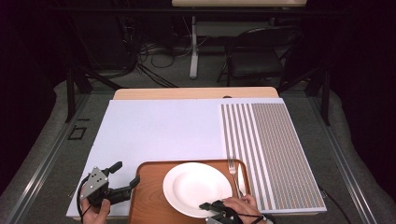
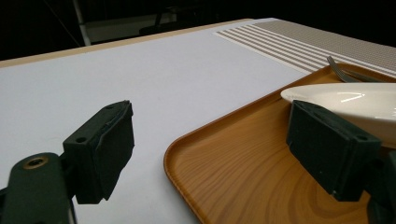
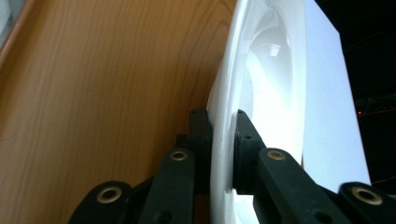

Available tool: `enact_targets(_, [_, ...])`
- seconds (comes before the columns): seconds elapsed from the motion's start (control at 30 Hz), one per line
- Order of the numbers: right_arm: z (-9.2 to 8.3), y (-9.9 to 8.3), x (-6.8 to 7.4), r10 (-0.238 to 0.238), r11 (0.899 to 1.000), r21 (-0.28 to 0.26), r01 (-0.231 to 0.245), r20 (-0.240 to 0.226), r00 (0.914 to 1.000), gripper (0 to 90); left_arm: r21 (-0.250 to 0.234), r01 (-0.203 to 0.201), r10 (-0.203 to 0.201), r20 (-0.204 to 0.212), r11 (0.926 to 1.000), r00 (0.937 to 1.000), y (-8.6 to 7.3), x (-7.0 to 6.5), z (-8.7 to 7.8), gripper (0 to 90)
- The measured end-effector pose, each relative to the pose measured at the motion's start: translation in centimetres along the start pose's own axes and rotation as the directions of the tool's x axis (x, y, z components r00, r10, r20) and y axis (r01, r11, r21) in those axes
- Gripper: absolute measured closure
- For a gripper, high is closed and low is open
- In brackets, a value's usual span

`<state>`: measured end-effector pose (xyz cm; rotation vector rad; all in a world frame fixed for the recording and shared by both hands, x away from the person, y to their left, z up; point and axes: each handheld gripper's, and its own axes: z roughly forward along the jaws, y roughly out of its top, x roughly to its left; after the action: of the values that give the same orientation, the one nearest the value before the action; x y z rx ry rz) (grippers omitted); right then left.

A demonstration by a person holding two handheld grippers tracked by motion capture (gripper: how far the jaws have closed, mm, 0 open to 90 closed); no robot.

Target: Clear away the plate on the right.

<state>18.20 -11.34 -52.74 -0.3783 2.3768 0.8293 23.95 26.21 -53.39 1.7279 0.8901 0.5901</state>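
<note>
Right gripper clamped on near rim of plate, on tray. Left gripper agape, straddling tray's left edge. Risk: thin rim grip slipping, plate knocking fork.

Dim workroom behind and around a pale-topped table

A wooden table carries a white sheet and, to the right, a striped mat; grey carpet floor surrounds it, edged by metal rails on both sides. Behind stand a black folding chair, the white leg of a second table with its light top at the upper edge, and loose cables on the floor. Dark stand legs rise at left and right. The far room lies in near darkness, while light falls from above onto the table surface
</note>
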Motion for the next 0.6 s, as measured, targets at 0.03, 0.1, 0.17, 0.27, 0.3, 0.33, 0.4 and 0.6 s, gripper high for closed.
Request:
enact_targets(0.03, [0.02, -0.01, 0.19, 0.007, 1.0, 0.003, -0.007, 0.0, 1.0, 81.3, -0.001, 0.001, -0.001, 0.0, 1.0, 1.0, 0.0, 0.0, 0.0, 15.3])
enact_targets(0.1, [0.18, 0.09, 0.19, -0.014, 1.0, 0.005, 0.014, -0.007, 0.9999, 81.7, 0.001, 0.0, 0.0, 0.001, 1.0, 1.0, 0.0, 0.0, 0.01, 15.3])
enact_targets(0.17, [0.24, 0.07, 0.32, 0.004, 1.0, 0.007, -0.004, -0.017, 0.9999, 82.2, 0.002, -0.002, 0.002, 0.002, 1.0, 1.0, 0.0, 0.0, 0.02, 15.3])
enact_targets(0.27, [0.55, 0.06, 0.61, -0.002, 1.0, 0.006, 0.003, -0.035, 0.9994, 81.8, 0.002, -0.003, 0.003, 0.002, 1.0, 1.0, 0.01, -0.01, 0.01, 15.3])
enact_targets(0.3, [0.55, 0.11, 0.65, -0.007, 1.0, 0.022, 0.008, -0.044, 0.999, 81.3, 0.002, -0.002, 0.002, 0.001, 1.0, 1.0, 0.0, 0.0, 0.01, 15.3])
enact_targets(0.33, [0.7, 0.09, 0.78, -0.013, 1.0, 0.021, 0.014, -0.054, 0.9985, 80.3, 0.001, 0.0, 0.0, 0.0, 1.0, 1.0, -0.01, 0.0, 0.02, 15.3])
enact_targets(0.4, [0.72, 0.09, 0.82, -0.005, 1.0, 0.01, 0.006, -0.061, 0.9981, 79.6, 0.002, 0.001, -0.001, -0.001, 1.0, 1.0, -0.01, 0.0, 0.01, 15.3])
enact_targets(0.6, [0.97, 0.25, 0.92, 0.022, 1.0, -0.02, -0.023, -0.093, 0.9954, 78.1, 0.003, 0.001, -0.001, -0.004, 1.0, 1.0, -0.03, -0.01, -0.07, 15.3])
